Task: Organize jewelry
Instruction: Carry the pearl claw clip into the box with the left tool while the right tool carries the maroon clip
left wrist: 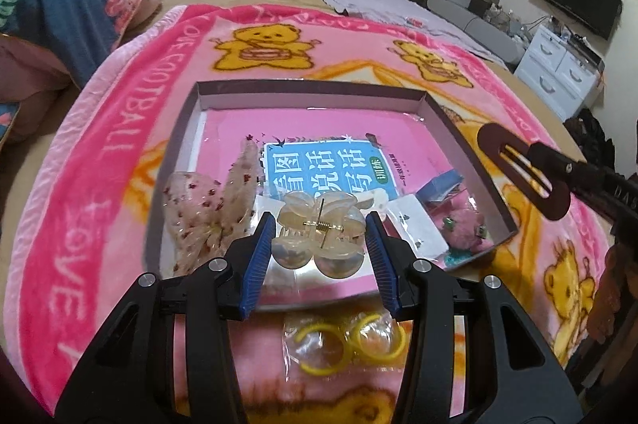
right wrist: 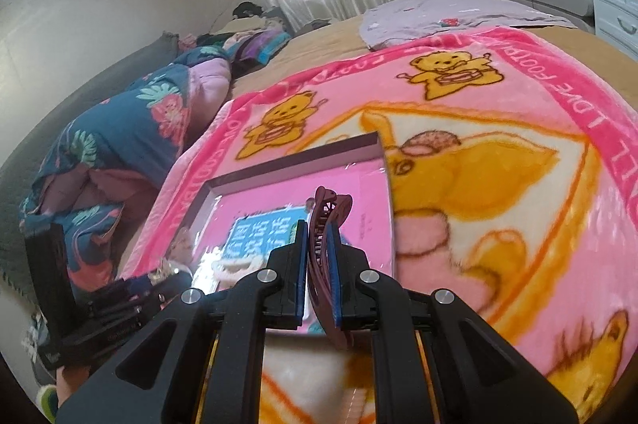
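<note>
Your left fingers [left wrist: 321,244] pinch a pale translucent claw clip [left wrist: 319,228] by its sides, low in the centre of the left wrist view, so its spring faces up and the clip hangs over the near edge of the shallow box [left wrist: 311,87]. Your right fingers [right wrist: 321,276] are pressed together on a flat brown hair clip [right wrist: 325,220], held edge-on with its toothed end sticking forward over the box's corner; in the left view it shows at the right edge of the frame. I judge both pieces are being carried to the box, which already holds a dotted fabric bow [left wrist: 211,209] at its left and a pink fuzzy piece [left wrist: 466,224] at its right. A packet of yellow rings [left wrist: 347,344] lies on the pink blanket [left wrist: 119,153] at bottom centre, just outside the box, likely next to collect.
</note>
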